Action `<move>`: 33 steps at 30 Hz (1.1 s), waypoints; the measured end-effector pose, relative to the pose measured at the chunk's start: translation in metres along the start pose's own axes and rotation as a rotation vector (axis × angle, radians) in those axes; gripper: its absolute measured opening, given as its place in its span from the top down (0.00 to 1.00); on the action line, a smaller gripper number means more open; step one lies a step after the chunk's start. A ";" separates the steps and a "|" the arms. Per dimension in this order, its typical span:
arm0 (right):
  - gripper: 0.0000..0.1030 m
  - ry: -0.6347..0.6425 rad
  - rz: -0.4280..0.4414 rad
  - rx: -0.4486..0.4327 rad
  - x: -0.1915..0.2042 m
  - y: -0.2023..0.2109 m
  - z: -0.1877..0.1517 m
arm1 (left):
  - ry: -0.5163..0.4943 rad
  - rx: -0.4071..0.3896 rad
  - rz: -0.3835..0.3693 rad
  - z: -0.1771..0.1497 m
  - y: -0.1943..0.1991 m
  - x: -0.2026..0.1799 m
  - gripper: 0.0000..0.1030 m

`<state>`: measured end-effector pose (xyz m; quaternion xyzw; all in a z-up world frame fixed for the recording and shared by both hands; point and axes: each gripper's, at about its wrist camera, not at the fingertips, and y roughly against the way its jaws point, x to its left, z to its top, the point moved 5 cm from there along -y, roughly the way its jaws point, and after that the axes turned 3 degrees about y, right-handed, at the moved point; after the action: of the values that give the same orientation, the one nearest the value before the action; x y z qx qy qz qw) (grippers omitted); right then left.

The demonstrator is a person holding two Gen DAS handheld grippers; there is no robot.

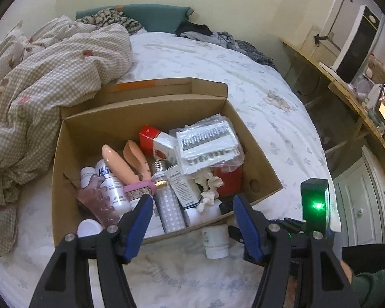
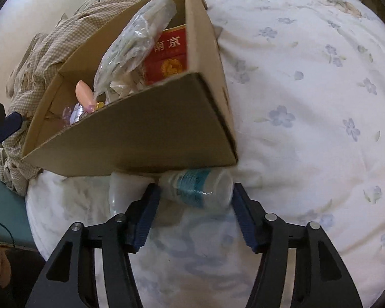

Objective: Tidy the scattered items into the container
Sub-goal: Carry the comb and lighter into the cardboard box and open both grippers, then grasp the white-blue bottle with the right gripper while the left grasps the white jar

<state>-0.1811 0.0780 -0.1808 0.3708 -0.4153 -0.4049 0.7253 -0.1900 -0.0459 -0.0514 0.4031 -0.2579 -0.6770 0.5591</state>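
Mostly the cardboard box (image 1: pixel 97 138) is already full, but a clear plastic bottle (image 2: pixel 200 188) and a white jar (image 1: pixel 215 241) lie outside at its near wall. The right gripper (image 2: pixel 195 205) is released around the bottle, at the lower centre of its frame, and the left gripper (image 1: pixel 190 220) is released and empty.

Clear plastic bottle (image 2: pixel 201 188) lies sideways touching the full cardboard box (image 2: pixel 141 133).

The box (image 1: pixel 95 138) is matt brown cardboard, a little rough. The water bottle (image 2: pixel 202 187) is clear, glossy plastic. A crinkly, shiny plastic bag (image 1: pixel 208 141) lies inside the box. The bed sheet (image 2: pixel 308 102) is soft printed cloth, and the fingers (image 2: pixel 147 220) carry ribbed blue rubbery pads.
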 end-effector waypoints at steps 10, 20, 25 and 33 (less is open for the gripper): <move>0.44 0.054 0.010 0.001 0.006 0.029 -0.013 | -0.003 0.138 -0.080 -0.028 -0.010 -0.013 0.36; 0.44 -0.154 0.137 -0.174 -0.036 0.144 -0.005 | -0.142 0.235 -0.028 -0.063 -0.031 -0.050 0.36; 0.44 -0.228 0.222 -0.283 -0.051 0.180 0.007 | -0.156 0.330 0.086 -0.080 -0.070 -0.049 0.36; 0.44 -0.252 0.357 -0.351 -0.037 0.195 0.036 | -0.078 0.339 0.193 -0.079 -0.118 -0.052 0.43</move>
<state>-0.1715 0.1815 -0.0077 0.1071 -0.4847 -0.3793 0.7808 -0.1863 0.0405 -0.1756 0.4383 -0.4272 -0.5823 0.5350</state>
